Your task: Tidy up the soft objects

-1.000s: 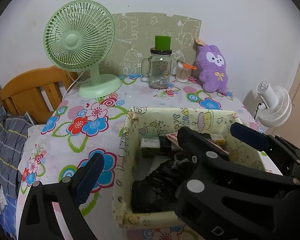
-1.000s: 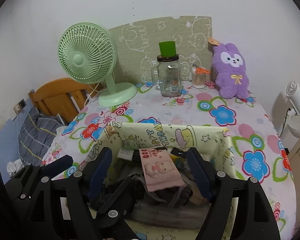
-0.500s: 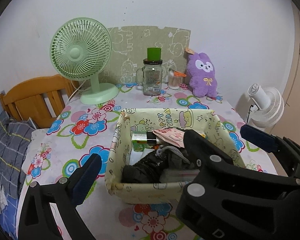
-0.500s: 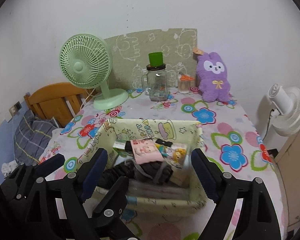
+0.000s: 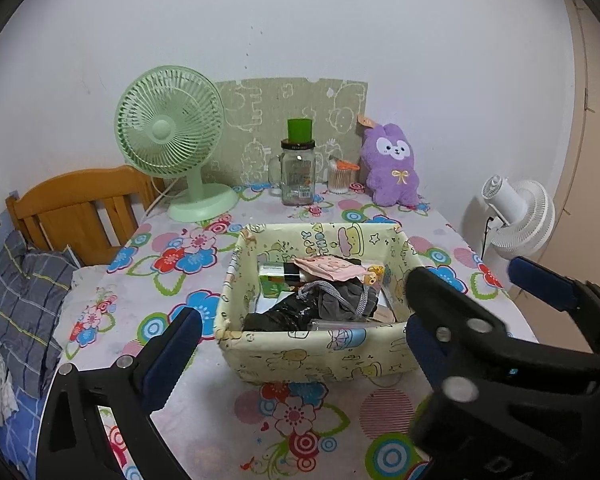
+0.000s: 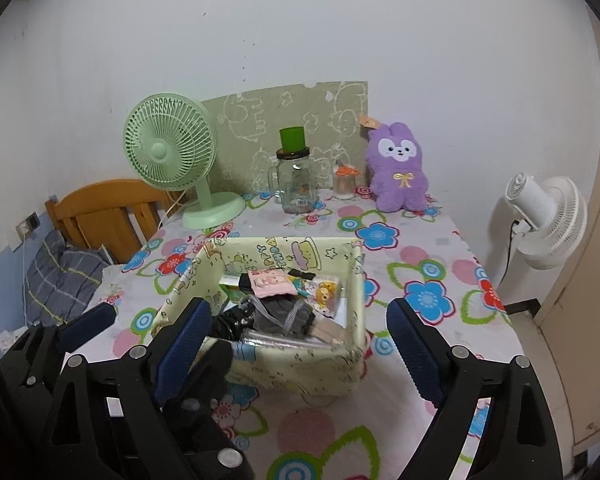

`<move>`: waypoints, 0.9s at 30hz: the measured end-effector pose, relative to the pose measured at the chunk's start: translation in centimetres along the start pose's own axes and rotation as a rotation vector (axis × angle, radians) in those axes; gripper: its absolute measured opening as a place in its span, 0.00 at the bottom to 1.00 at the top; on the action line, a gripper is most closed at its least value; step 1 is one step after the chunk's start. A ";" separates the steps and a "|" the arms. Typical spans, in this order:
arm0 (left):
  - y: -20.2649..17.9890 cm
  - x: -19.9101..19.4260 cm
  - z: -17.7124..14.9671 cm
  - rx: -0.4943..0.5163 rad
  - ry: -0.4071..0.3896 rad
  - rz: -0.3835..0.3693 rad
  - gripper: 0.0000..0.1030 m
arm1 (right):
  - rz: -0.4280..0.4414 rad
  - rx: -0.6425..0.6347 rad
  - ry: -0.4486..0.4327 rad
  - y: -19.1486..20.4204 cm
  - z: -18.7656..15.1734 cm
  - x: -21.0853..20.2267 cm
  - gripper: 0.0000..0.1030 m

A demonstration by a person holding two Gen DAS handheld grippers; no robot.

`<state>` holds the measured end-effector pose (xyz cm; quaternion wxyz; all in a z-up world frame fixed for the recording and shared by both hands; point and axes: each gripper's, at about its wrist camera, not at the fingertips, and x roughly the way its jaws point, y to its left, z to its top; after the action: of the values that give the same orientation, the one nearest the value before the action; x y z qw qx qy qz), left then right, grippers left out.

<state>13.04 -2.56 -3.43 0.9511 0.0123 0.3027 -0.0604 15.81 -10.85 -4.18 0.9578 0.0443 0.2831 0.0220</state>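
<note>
A cream fabric basket [image 5: 316, 350] [image 6: 300, 368] with cartoon prints stands mid-table on the floral cloth. It holds dark cloth, a grey drawstring pouch [image 5: 340, 300] [image 6: 284, 316], a pink packet [image 5: 328, 268] and a green box. A purple plush rabbit [image 5: 392, 168] [image 6: 398, 168] sits upright at the back right by the wall. My left gripper [image 5: 296, 336] hangs open in front of the basket. My right gripper [image 6: 298, 316] is beside it, its jaws opening, with no pad touching the basket. The two grippers' fingers overlap in both views.
A green desk fan [image 5: 172, 140], a glass jar mug with a green lid [image 5: 298, 172] and a cotton-swab pot [image 5: 340, 176] line the back edge before a printed board. A white fan [image 6: 548, 216] stands off the table's right side. A wooden headboard [image 5: 80, 208] and plaid bedding lie left.
Both grippers have drawn back and slightly up from the basket, which now looks farther off. The right jaws have widened. The basket's contents stayed put.
</note>
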 end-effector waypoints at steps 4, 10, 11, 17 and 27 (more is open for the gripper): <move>0.3 -1.4 -0.3 -0.010 -0.026 0.010 1.00 | -0.033 -0.012 -0.035 -0.1 -0.3 -2.1 0.94; 0.9 -3.2 -0.8 -0.021 -0.053 0.027 1.00 | -0.050 -0.016 -0.077 -0.7 -1.0 -4.6 0.96; 1.1 -3.7 -0.9 -0.023 -0.060 0.030 1.00 | -0.053 -0.014 -0.082 -0.8 -1.1 -5.0 0.96; 1.5 -5.8 -1.5 -0.026 -0.088 0.043 1.00 | -0.075 0.000 -0.114 -1.6 -1.6 -6.9 0.96; 1.2 -9.9 -2.6 0.012 -0.166 0.054 1.00 | -0.132 -0.003 -0.176 -2.4 -2.7 -10.7 0.98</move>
<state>3.72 -0.14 0.16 0.9741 0.0211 0.2221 -0.0372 5.41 -13.80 -0.91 0.9784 0.0260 0.2001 -0.0446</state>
